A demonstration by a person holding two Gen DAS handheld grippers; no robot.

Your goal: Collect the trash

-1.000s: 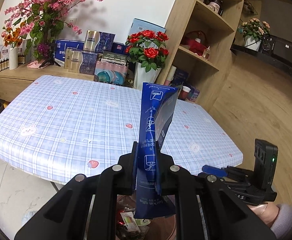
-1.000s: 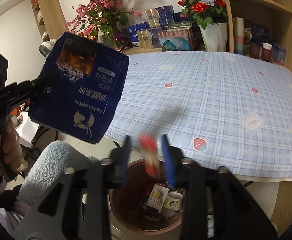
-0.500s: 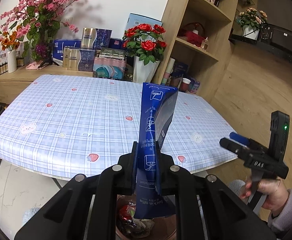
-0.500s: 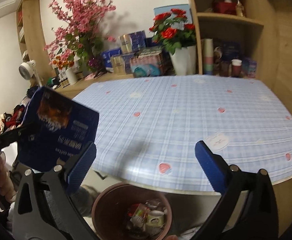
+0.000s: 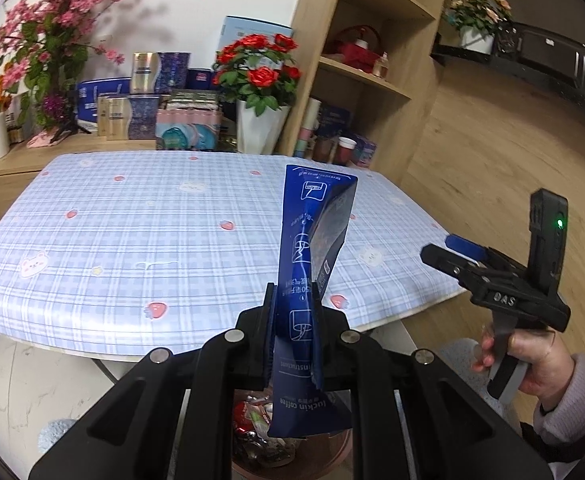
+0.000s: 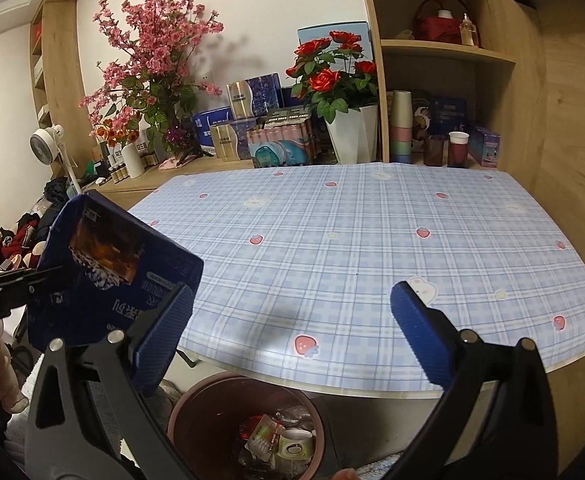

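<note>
My left gripper (image 5: 295,320) is shut on a dark blue coffee packet (image 5: 312,264) that stands upright between its jaws. The packet's lower end hangs over a brown trash bin (image 5: 260,436) holding several wrappers. In the right wrist view the same blue packet (image 6: 112,268) shows at the left, held by the left gripper's black body (image 6: 8,284). My right gripper (image 6: 292,328) is open wide with nothing between its blue pads (image 6: 420,332). It hangs above the trash bin (image 6: 248,424), just off the table's near edge. The right gripper (image 5: 448,248) also shows at the right of the left wrist view, held by a hand.
A table with a blue checked cloth (image 6: 352,248) fills the middle of both views. Behind it stand red roses in a white vase (image 6: 348,120), pink blossoms (image 6: 152,52), boxes and wooden shelves (image 6: 444,52) with cups. A small white fan (image 6: 46,142) stands at the left.
My right gripper opened wide and the red wrapper it held is gone from its jaws. The right gripper then rose and tilted up. The left gripper kept its grip on the blue packet.
</note>
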